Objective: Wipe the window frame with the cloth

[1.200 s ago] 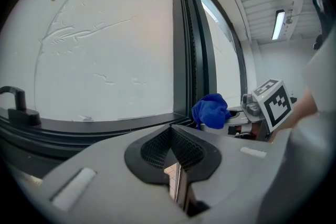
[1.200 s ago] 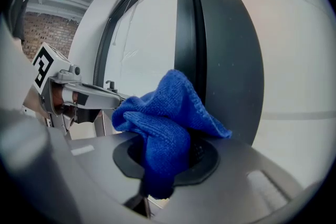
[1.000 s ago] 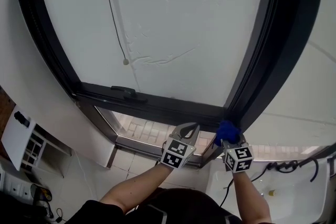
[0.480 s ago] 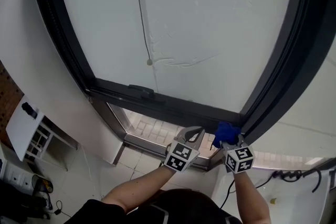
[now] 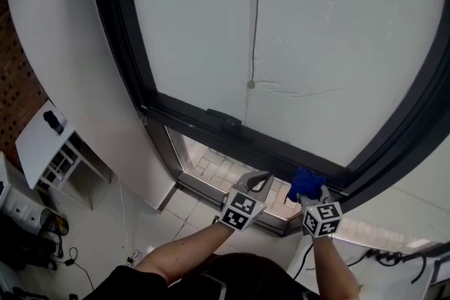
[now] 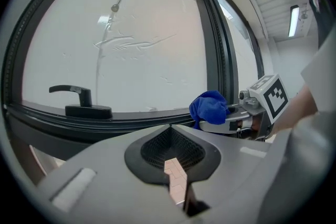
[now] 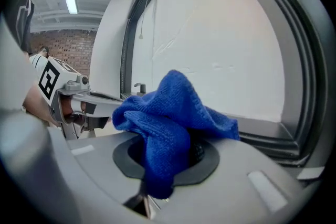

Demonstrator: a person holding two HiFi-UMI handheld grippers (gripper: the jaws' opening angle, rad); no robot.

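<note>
Shifted along window frame (image 5: 211,121), cloth (image 5: 306,183) sits clamped in right gripper (image 5: 309,194) jaws; left gripper (image 5: 255,180) jaws closed, empty.

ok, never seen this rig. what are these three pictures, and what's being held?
No robot here: a person holds a two-jaw gripper in each hand. The head view comes from a camera on the person's head, looking down at both. The other two cameras ride on the grippers, each looking along its own jaws. The right gripper is clamped on a blue cloth, up by the dark window frame near a corner. The left gripper is shut and holds nothing. A handle sits on the frame's bottom rail.
</note>
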